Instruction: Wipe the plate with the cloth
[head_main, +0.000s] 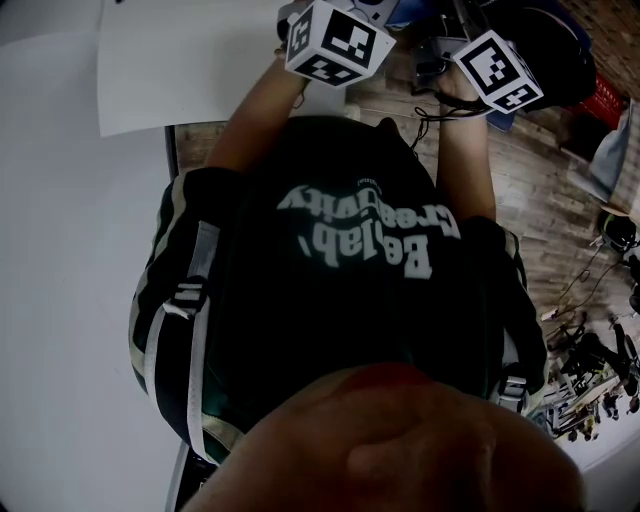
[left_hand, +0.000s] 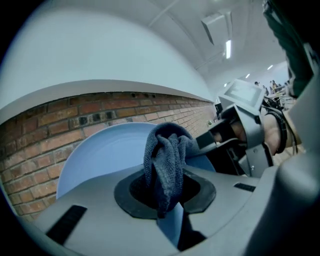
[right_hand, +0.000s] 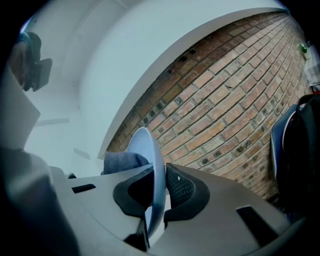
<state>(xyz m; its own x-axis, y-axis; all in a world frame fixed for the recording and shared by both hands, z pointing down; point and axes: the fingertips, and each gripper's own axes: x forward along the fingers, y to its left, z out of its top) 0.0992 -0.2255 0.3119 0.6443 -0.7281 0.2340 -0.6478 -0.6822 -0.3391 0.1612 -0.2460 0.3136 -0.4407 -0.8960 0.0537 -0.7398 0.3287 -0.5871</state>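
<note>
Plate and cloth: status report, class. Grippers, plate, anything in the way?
Left gripper shut on cloth. Right gripper shut on plate rim, plate upright on edge. Cloth at plate's face. Nothing seen in the way.

A white surface (head_main: 60, 260) fills the left side, its dark edge running from near to far. At its far end lies a paler white sheet (head_main: 180, 70), reaching out past that edge. To the right is a wooden plank floor (head_main: 530, 200). On it, near right, lies a tangle of cables and small tools (head_main: 590, 370).
</note>
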